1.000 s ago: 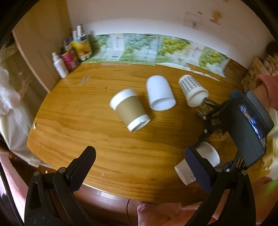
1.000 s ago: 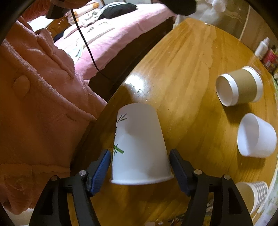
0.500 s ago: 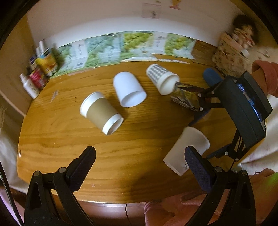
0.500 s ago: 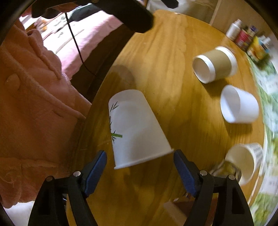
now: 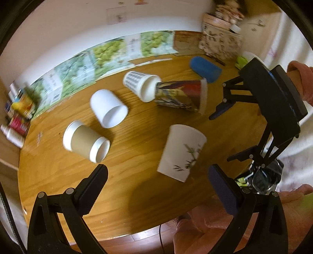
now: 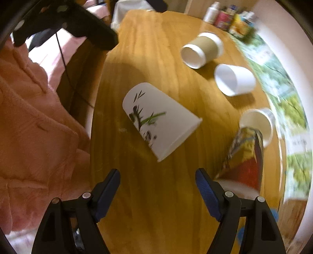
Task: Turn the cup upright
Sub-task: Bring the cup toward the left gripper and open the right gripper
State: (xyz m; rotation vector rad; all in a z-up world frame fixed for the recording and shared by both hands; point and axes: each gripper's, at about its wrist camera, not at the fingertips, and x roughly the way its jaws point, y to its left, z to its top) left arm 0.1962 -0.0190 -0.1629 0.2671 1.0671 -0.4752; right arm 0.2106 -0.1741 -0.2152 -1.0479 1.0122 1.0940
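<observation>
On the wooden table [image 6: 160,39], the bamboo-print cup [image 6: 156,119] lies tilted, apart from the right gripper [image 6: 157,184]. Both the right and the left gripper [image 5: 156,181] gape wide, holding nothing.

White cup [image 5: 183,154], green bamboo print; tan-sleeved cup [image 5: 86,141].

1. I note a wooden table [image 5: 58,175] carrying several cups lying on their sides.
2. Brown-sleeved cup [image 5: 86,141] lies beside a plain white cup [image 5: 108,108].
3. Patterned grey cup [image 5: 139,85] touches a colourful printed cup [image 5: 182,95].
4. Blue cylinder [image 5: 205,68] lies behind.
5. Bottles and cans [image 6: 227,16] cluster at the far edge, blurred.
</observation>
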